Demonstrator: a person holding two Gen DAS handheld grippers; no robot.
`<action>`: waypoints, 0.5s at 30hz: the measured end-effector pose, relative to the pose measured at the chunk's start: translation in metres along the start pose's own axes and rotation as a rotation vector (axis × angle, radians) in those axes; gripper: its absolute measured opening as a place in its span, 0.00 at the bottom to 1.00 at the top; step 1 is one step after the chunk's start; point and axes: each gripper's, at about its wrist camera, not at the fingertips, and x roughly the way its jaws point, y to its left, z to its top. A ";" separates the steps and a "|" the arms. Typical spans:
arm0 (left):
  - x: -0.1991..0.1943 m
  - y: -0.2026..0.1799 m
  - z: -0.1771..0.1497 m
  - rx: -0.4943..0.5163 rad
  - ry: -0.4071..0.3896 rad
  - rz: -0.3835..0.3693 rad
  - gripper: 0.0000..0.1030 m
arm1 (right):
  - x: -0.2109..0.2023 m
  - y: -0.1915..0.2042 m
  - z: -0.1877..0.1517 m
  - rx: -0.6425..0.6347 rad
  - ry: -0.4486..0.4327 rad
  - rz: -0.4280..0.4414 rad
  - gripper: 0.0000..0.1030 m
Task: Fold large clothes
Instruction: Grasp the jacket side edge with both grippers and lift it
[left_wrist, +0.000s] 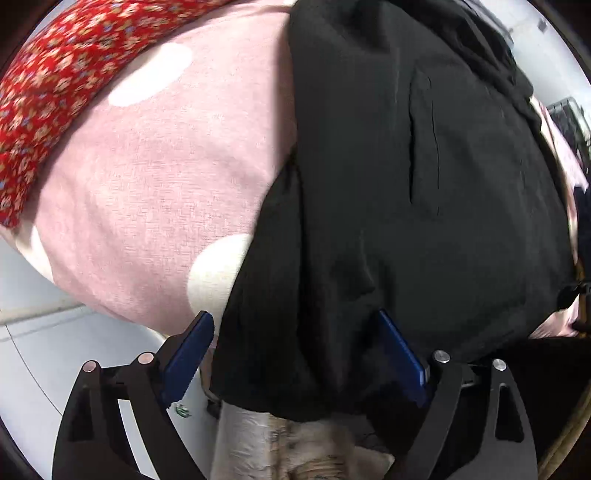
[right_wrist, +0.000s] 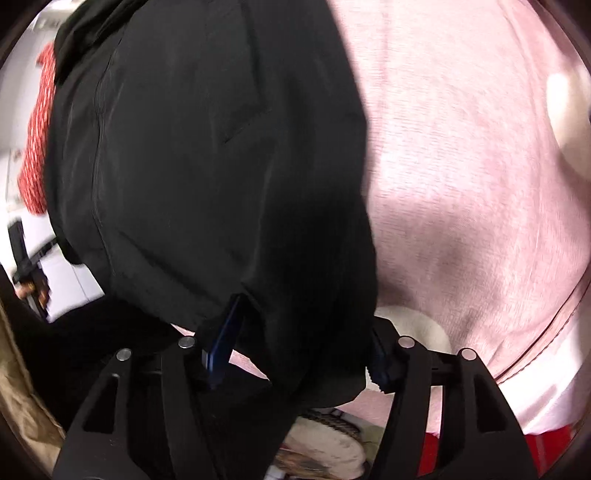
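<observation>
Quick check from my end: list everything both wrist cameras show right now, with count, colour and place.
garment: one, black, spread over the pink cover, its near edge between both grippers' fingers.
cover: one, pink with white dots, under the garment.
floral cloth: one, red, along the cover's far edge.
floor: pale, beyond the cover's edge.
left gripper: black, blue pads, open around the garment's edge.
right gripper: black, blue pads, partly open, garment edge between.

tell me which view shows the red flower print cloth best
The left wrist view: the red flower-print cloth runs as a wide band across the upper left, on the pink white-dotted cover, pattern readable. The right wrist view shows only a blurred red strip behind the black garment.
</observation>
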 end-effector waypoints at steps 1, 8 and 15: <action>0.004 -0.003 -0.001 0.008 0.008 0.002 0.84 | 0.004 0.006 0.009 -0.024 0.003 -0.019 0.56; -0.004 -0.003 -0.016 0.014 0.042 -0.125 0.11 | 0.003 0.027 -0.008 -0.036 0.014 0.006 0.06; -0.038 -0.008 -0.047 0.127 0.068 -0.159 0.08 | -0.007 0.012 -0.057 -0.031 0.033 0.077 0.05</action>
